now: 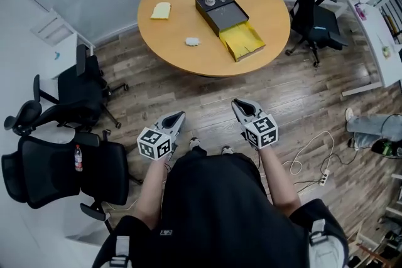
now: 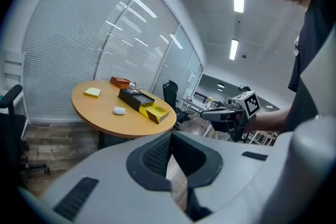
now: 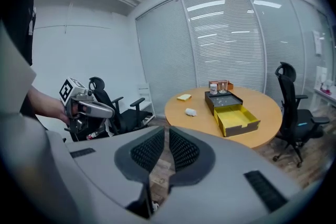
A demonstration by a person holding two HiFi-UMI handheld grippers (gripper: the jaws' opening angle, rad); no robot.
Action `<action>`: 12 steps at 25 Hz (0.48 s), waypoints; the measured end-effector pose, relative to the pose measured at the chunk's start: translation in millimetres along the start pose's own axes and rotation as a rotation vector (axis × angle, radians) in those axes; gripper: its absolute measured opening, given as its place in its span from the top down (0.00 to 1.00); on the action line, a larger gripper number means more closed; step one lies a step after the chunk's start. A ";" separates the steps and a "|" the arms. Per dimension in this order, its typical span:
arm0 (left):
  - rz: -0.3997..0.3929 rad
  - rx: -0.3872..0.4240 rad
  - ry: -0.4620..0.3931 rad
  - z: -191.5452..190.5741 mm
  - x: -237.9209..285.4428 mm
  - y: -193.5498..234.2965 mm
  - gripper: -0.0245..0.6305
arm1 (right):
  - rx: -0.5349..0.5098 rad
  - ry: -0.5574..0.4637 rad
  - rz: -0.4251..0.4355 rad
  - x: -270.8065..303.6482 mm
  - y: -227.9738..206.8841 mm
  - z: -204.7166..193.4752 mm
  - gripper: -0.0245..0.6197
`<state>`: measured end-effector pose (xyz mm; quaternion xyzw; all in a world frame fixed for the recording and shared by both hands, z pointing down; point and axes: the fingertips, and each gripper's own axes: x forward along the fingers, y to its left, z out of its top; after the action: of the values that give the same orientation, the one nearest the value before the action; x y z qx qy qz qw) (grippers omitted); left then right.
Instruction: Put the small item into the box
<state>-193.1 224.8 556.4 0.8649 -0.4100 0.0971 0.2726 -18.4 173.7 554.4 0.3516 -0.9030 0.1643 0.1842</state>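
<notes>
**Task not yet begun: both claws empty, well back from the table**

Seen from the head camera, a person stands on a wood floor, well short of a round wooden table (image 1: 267, 9). Judging from how things lie, no step is done. The item has to be reached, picked up and set into the box.

At the left, the left gripper (image 1: 178, 117) is held in front of the person's body. Its jaws are closed together with nothing between them.

On the table's left part lies a flat yellow pad (image 1: 161, 10). To its right, nearer the person, a small white item (image 1: 192, 41) rests on bare tabletop. This is probably the piece to be moved. It is well apart from both claws.

Just right of it stands a black box (image 1: 221, 12). Its yellow tray (image 1: 242, 41) is pulled out and looks empty.

At the right, the right gripper (image 1: 237, 103) is also closed on nothing, and it points toward the table.
</notes>
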 end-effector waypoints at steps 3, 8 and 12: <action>-0.031 0.012 0.016 5.4 -0.7 14.2 0.95 | 0.020 -0.005 -0.039 8.1 0.4 2.0 0.93; -0.077 0.039 0.051 8.1 -6.7 34.2 0.95 | 0.057 -0.025 -0.129 14.3 -8.1 6.7 0.93; -0.077 0.038 0.071 7.1 -12.8 51.0 0.95 | 0.082 -0.032 -0.161 17.8 -12.6 8.2 0.93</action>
<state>-240.7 203.1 565.5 0.8811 -0.3646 0.1248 0.2742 -23.6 151.2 557.3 0.4331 -0.8671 0.1801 0.1677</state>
